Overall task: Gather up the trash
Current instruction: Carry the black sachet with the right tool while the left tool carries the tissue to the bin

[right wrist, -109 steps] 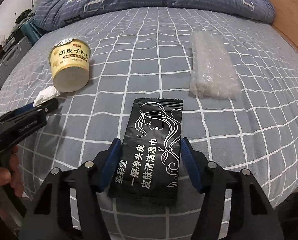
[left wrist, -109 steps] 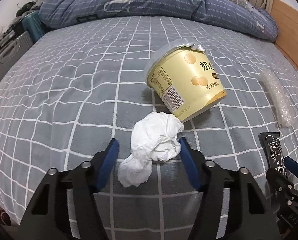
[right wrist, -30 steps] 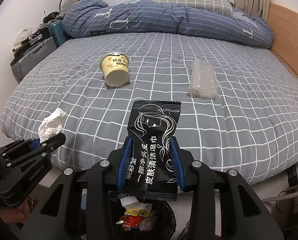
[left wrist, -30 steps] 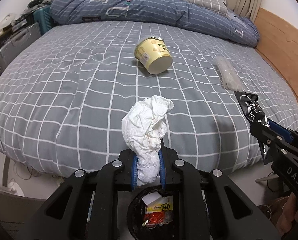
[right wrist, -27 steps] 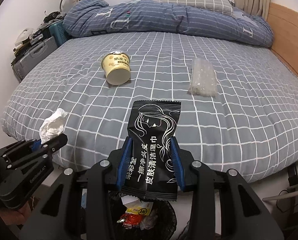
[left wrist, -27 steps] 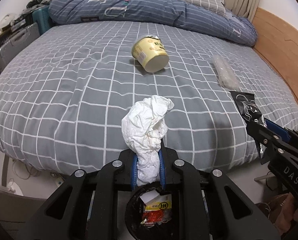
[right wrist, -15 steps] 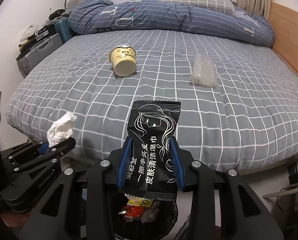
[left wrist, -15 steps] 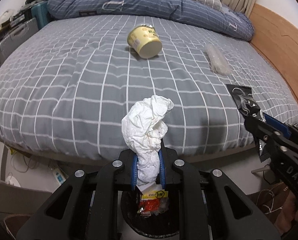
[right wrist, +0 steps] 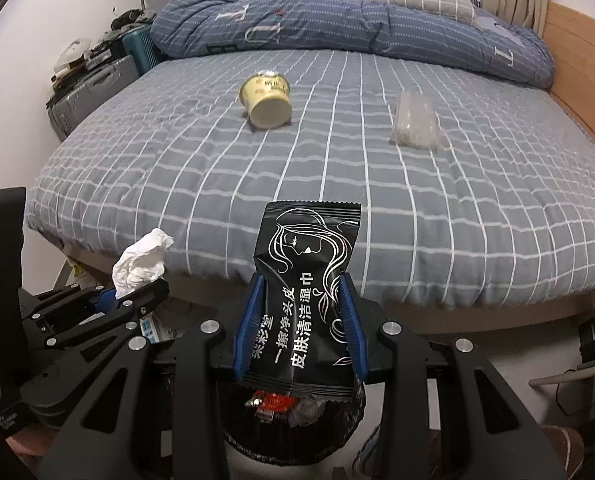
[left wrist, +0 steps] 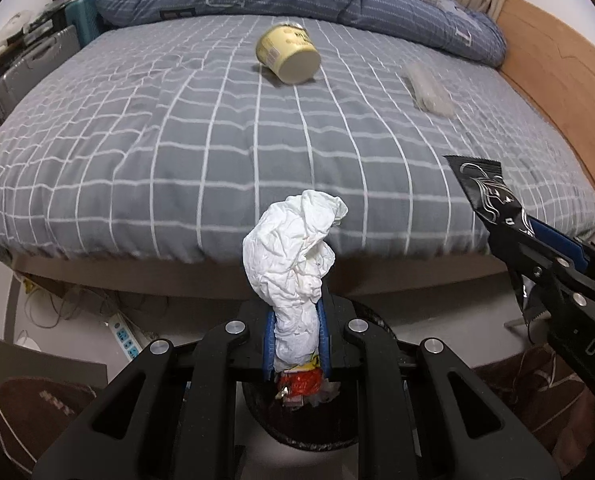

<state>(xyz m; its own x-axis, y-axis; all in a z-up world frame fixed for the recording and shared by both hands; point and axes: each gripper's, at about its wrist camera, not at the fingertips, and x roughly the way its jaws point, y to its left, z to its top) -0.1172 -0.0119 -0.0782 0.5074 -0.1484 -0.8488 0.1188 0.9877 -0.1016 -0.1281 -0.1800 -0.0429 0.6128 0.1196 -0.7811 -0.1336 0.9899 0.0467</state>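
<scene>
Both tongs are held clenched above the trash bin (right wrist: 293, 440) (directly beneath them), the left gripper (left wrist: 296, 340) on the crumpled tissue (left wrist: 293, 256), the right gripper (right wrist: 299, 324) on the upright black wipe packet (right wrist: 305, 300).

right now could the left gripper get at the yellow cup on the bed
Probably not as things stand: the left gripper is shut on the crumpled tissue over the bin, and the yellow cup lies far up the bed.
</scene>
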